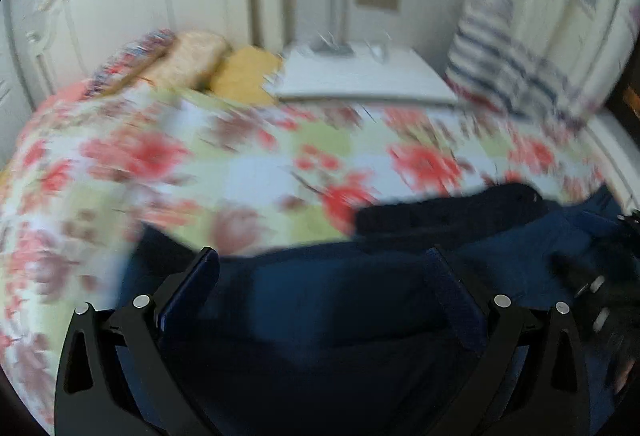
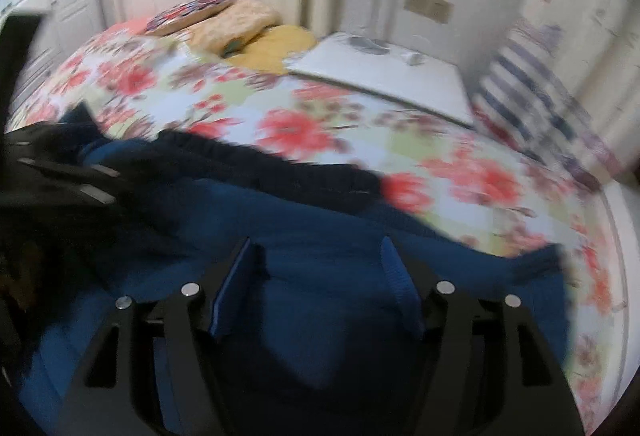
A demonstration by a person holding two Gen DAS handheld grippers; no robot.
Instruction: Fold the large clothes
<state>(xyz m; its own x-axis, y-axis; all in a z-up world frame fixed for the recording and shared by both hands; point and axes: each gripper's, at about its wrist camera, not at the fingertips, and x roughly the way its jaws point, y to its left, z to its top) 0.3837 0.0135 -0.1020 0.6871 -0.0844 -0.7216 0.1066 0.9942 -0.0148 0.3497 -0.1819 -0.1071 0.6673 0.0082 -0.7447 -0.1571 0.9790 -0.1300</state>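
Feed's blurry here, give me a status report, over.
Both grippers open: left gripper, right gripper, over the blue garment. Garment rumpled on the floral bed. Nothing blocking.

Floral bedspread (image 1: 240, 164) motion-blurred; navy garment (image 2: 320, 316) cut off below.

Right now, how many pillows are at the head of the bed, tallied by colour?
Multicoloured patterned pillow: 1
Beige textured pillow: 1
Mustard-yellow pillow: 1
Total: 3
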